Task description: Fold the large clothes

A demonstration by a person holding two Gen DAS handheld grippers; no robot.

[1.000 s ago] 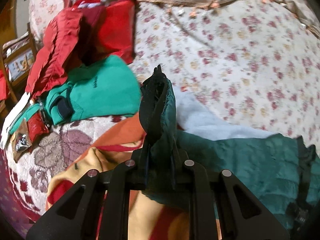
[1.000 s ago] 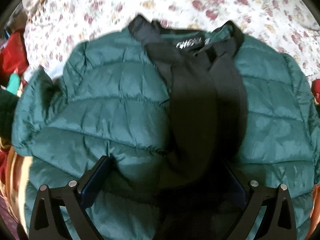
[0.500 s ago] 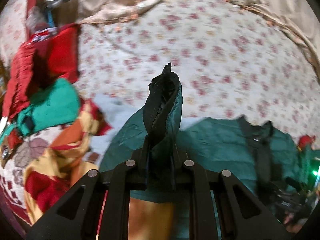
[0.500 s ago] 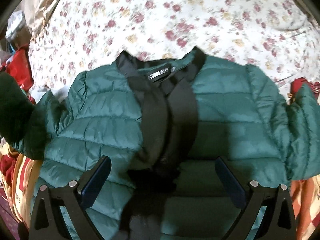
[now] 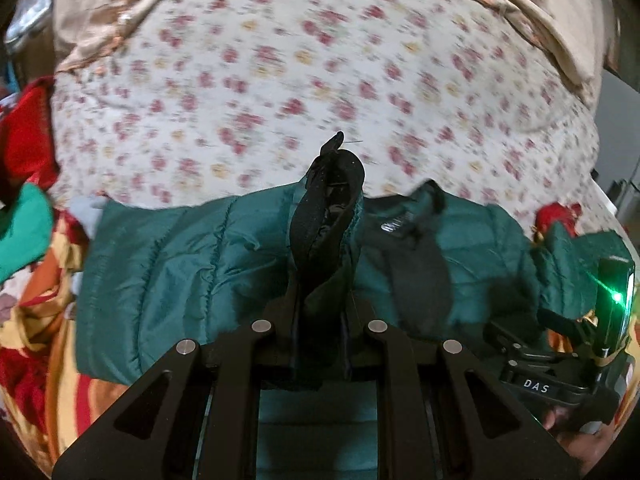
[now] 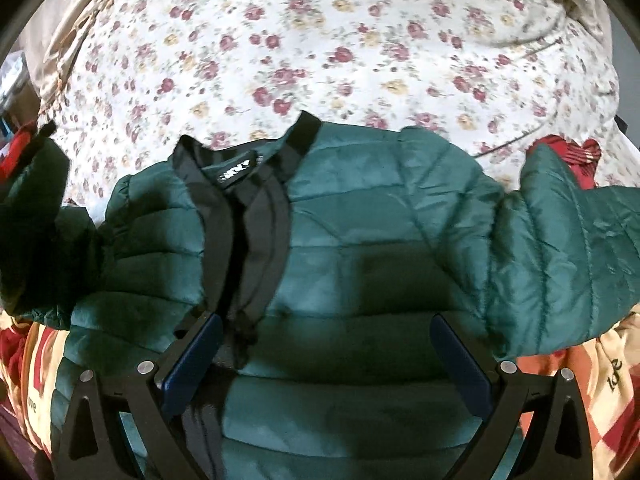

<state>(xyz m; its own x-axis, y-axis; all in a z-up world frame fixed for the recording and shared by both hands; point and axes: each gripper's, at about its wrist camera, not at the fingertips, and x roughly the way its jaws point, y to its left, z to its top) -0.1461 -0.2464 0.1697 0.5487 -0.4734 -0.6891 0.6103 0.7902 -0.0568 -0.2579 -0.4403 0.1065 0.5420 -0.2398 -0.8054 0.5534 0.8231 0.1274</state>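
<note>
A dark green quilted jacket (image 6: 360, 240) lies spread front-up on the bed, its black collar and placket (image 6: 248, 208) left of centre. My left gripper (image 5: 322, 308) is shut on the jacket's left sleeve cuff (image 5: 328, 216), which stands up black-lined between the fingers and hides their tips. It holds the cuff over the jacket's body (image 5: 172, 272). That raised sleeve (image 6: 36, 208) shows at the left edge of the right wrist view. My right gripper (image 6: 326, 344) hovers open above the jacket's lower front, its blue pads (image 6: 196, 360) wide apart and gripping nothing. The other sleeve (image 6: 568, 248) lies out to the right.
A white floral bedsheet (image 5: 320, 80) stretches beyond the jacket. An orange, red and yellow patterned blanket (image 5: 44, 320) lies under its near part. Red clothes (image 5: 24, 140) and a bright green garment (image 5: 24, 232) sit at the left. A beige cover (image 5: 520, 4) is bunched along the far edge.
My left gripper has carried the sleeve cuff to the right, from beside the clothes pile to over the jacket's body. My right gripper, still open, has drawn back, so more of the jacket shows.
</note>
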